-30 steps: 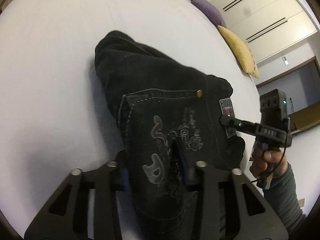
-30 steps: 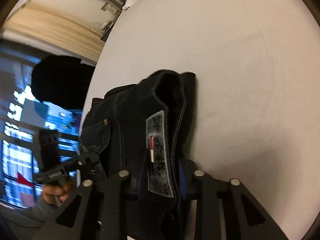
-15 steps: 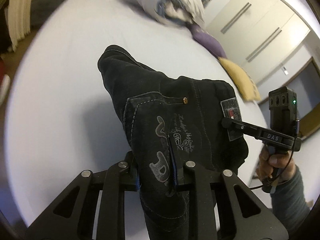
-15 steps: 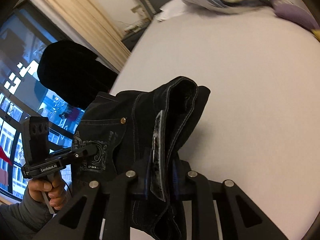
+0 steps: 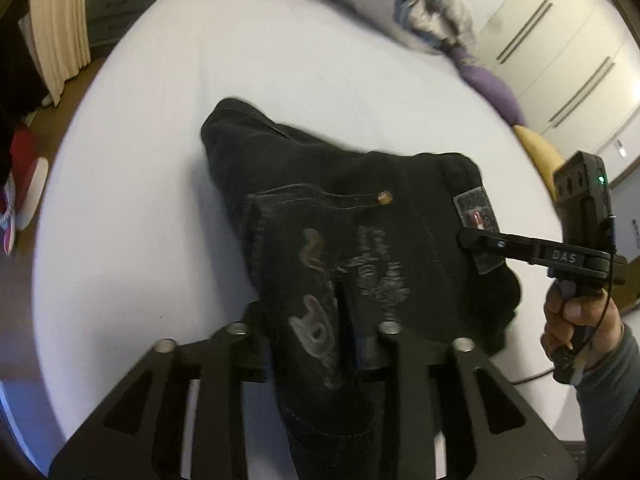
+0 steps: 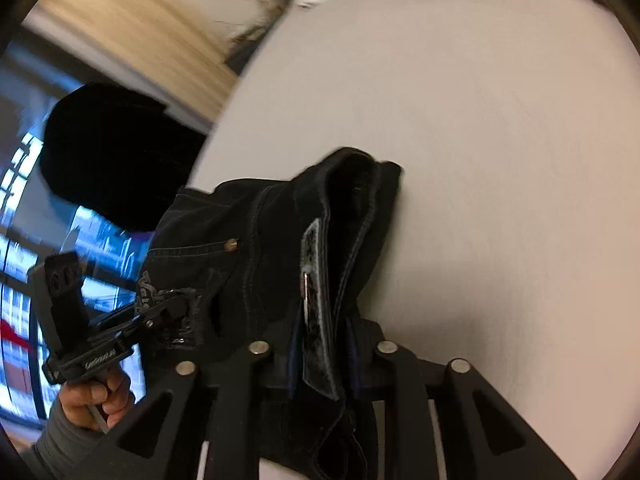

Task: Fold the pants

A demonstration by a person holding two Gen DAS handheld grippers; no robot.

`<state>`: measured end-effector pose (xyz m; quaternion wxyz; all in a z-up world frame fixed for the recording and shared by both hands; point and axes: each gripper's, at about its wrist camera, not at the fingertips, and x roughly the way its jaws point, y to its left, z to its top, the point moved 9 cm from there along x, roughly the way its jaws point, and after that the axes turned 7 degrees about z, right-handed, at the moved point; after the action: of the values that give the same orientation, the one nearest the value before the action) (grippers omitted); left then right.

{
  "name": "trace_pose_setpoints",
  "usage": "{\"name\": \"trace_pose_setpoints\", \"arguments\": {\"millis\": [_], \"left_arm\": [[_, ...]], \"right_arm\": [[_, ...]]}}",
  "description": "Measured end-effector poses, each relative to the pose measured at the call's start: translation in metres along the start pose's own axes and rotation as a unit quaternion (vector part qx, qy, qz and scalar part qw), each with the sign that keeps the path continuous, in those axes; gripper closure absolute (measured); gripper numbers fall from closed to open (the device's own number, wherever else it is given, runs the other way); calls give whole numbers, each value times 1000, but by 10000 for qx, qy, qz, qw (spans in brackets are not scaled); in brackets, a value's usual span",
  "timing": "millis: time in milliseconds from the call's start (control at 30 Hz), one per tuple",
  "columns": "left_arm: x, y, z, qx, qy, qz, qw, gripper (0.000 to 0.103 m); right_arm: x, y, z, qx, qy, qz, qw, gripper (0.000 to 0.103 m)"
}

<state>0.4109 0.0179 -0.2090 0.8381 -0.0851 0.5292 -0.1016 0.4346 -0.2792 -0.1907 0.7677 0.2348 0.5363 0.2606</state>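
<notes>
The left gripper [image 5: 320, 344] has the black pants [image 5: 360, 240] between its fingers at the embroidered back pocket; its jaws are opening, and the blur leaves it unclear whether the pads press the cloth. The right gripper [image 6: 324, 356] straddles the waistband at the grey label patch [image 6: 316, 308], with denim filling the gap between its blue-edged pads; its jaws are opening too, and whether they pinch the fabric cannot be told.

The left wrist view alone shows the right gripper [image 5: 472, 240] from the side, its finger tip lying against the patch [image 5: 476, 216], and the hand [image 5: 576, 320] with a grey sleeve gripping its handle. It also shows the pocket embroidery and a brass rivet [image 5: 385, 197]. The right wrist view alone shows the open waistband edge-on and the left gripper [image 6: 176, 312] reaching the pocket, held by a hand [image 6: 96, 400] low at the left.

The pants lie bunched as a folded bundle on the white bed [image 5: 160, 160], near its front edge.

At the far end of the bed, in the left view, are a rumpled white pillow [image 5: 384, 4], a purple cushion [image 5: 488, 88] and a yellow cushion [image 5: 540, 152], with white wardrobe doors [image 5: 560, 32] behind and cream curtains [image 5: 56, 28] at the left. The right view shows a bright window [image 6: 20, 240] and a tan curtain [image 6: 132, 28].
</notes>
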Motion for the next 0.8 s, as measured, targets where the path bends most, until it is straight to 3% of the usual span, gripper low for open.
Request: {"name": "trace_pose_setpoints", "arguments": {"millis": [33,67,133,267,367,433,467,500,533,567,600,633,800], "left_arm": [[6,9,-4,-84,-38,59,9999,50],[10,15,-5,-166,-111,55,9998,44],[8,22,-7,-216,-304,14,9993,40],[-15,30,-16,18,-531,473,9975,36],[-75,14,-28,226,-1306,1051,9856,32],[-121,3,-30,380,-1956,1393,9700,18],[-152,-6,-31,447,-2441,1585,9557,13],[-180,-9,-37,448,-2821,1779,9417,0],[-219,-13,-46,443,-3357,2045,9185,0],[-243,-24,-51,481,-3675,2225,9017,0],[-269,-36,-57,536,-3973,2432,8833,0],[-299,-42,-67,539,-4231,2643,8650,0],[-401,-59,-106,71,-4900,2778,8263,0]], "right_arm": [[-1,-5,-2,153,-114,218,9996,61],[-4,-7,-2,283,-294,510,9979,58],[-14,-5,-8,275,-462,590,9968,52],[-51,0,-22,209,-857,170,9960,28],[-82,15,-30,-166,-1209,-333,9920,26],[-115,34,-39,-436,-1575,-683,9842,21],[-127,46,-44,-586,-1734,-809,9798,19],[-140,60,-52,-784,-1920,-967,9735,18],[-155,75,-56,-1005,-2122,-1168,9650,17],[-172,93,-62,-1267,-2375,-1376,9532,10],[-193,114,-71,-1547,-2709,-1528,9377,1],[-215,136,-80,-1808,-3095,-1626,9193,0],[-297,218,-116,-2588,-4293,-2125,8388,0]]}}
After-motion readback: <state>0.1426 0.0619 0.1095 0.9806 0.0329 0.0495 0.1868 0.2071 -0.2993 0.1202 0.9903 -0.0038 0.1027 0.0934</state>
